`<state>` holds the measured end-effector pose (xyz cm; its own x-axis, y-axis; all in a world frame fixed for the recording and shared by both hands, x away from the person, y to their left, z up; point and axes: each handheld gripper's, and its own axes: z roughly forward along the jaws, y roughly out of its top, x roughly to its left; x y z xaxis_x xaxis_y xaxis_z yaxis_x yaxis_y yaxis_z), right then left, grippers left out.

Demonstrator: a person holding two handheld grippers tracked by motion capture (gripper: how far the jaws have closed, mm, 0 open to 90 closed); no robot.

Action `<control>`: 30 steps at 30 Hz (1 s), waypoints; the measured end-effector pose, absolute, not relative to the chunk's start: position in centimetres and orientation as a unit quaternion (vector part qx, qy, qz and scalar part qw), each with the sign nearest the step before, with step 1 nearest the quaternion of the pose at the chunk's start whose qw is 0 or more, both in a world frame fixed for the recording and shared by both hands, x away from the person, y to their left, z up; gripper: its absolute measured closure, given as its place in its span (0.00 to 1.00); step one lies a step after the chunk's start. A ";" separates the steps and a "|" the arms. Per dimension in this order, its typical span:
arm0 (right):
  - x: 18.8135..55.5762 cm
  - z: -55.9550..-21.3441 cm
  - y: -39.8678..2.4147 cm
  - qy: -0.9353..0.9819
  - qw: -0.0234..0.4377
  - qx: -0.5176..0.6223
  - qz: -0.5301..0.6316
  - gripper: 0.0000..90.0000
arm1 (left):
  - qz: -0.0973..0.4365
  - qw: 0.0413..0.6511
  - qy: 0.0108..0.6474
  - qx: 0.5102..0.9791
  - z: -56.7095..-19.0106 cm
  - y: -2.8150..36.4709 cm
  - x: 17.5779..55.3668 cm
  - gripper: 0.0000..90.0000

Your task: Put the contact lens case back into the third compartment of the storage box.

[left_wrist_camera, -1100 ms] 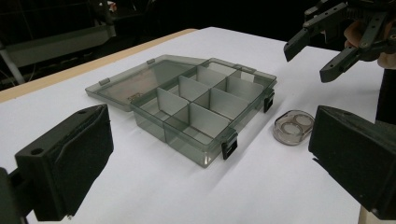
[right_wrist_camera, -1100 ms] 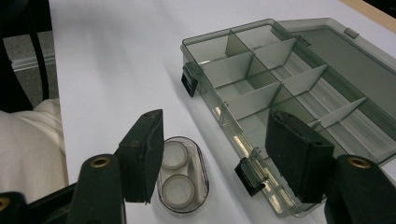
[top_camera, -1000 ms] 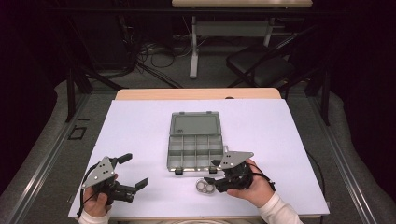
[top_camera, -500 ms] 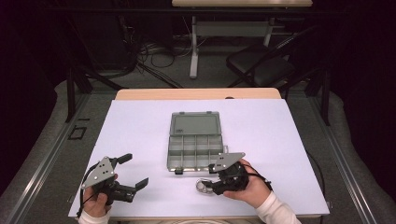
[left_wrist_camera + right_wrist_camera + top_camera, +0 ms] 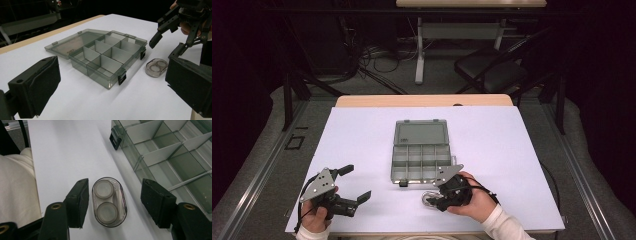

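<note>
Small clear oval case (image 5: 109, 202), two round discs inside, flat on the white desk (image 5: 512, 150) near its front edge, just beside the organizer box (image 5: 419, 152). Right gripper (image 5: 113, 202) straddling it, jaws apart, not yet touching. Slick, low plastic: likely to squirt sideways if pinched off-centre. Left gripper (image 5: 352, 182) open wide, front-left corner.

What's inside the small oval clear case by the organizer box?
Two round grey discs sit side by side inside the oval case, seen through its clear top. What lies beneath the discs is hidden. The right hand-held gripper straddles it, open.
</note>
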<state>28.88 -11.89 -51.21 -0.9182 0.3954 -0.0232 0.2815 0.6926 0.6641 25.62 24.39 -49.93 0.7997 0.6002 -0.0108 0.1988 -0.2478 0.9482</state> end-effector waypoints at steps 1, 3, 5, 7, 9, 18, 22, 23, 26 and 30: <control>28.9 -51.3 -11.8 0.917 0.082 0.183 0.346 0.44 | 0.181 0.556 0.260 0.769 -49.9 24.4 25.6 0.00; 29.0 -51.4 -11.7 0.918 0.081 0.184 0.343 0.44 | 0.180 0.555 0.260 0.769 -49.9 24.4 25.6 0.00; 29.0 -51.6 -11.6 0.919 0.080 0.182 0.341 0.44 | 0.180 0.555 0.259 0.770 -49.9 24.4 25.6 0.00; 29.1 -51.8 -11.5 0.922 0.082 0.176 0.336 0.45 | 0.179 0.555 0.260 0.770 -50.0 24.4 25.6 0.00; 29.1 -52.0 -11.4 0.923 0.077 0.176 0.334 0.46 | 0.179 0.553 0.261 0.770 -50.0 24.3 25.6 0.00; 29.3 -52.6 -11.0 0.928 0.069 0.165 0.327 0.47 | 0.178 0.552 0.262 0.771 -49.9 24.3 25.6 0.00; 29.4 -52.8 -10.9 0.929 0.071 0.162 0.326 0.47 | 0.179 0.551 0.262 0.772 -50.0 24.3 25.6 0.00; 29.4 -52.9 -10.9 0.928 0.069 0.163 0.328 0.47 | 0.178 0.551 0.262 0.772 -50.0 24.3 25.6 0.00; 29.4 -53.1 -10.9 0.928 0.066 0.161 0.330 0.47 | 0.179 0.551 0.262 0.772 -50.0 24.3 25.6 0.00; 29.5 -53.4 -10.9 0.927 0.066 0.163 0.332 0.47 | 0.178 0.551 0.262 0.772 -50.0 24.3 25.6 0.00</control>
<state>29.51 -10.88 -53.36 -0.9379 0.3467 -0.0144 0.2588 0.7265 0.6365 25.63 24.29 -49.97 0.7996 0.6003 -0.0126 0.2077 -0.2569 0.9439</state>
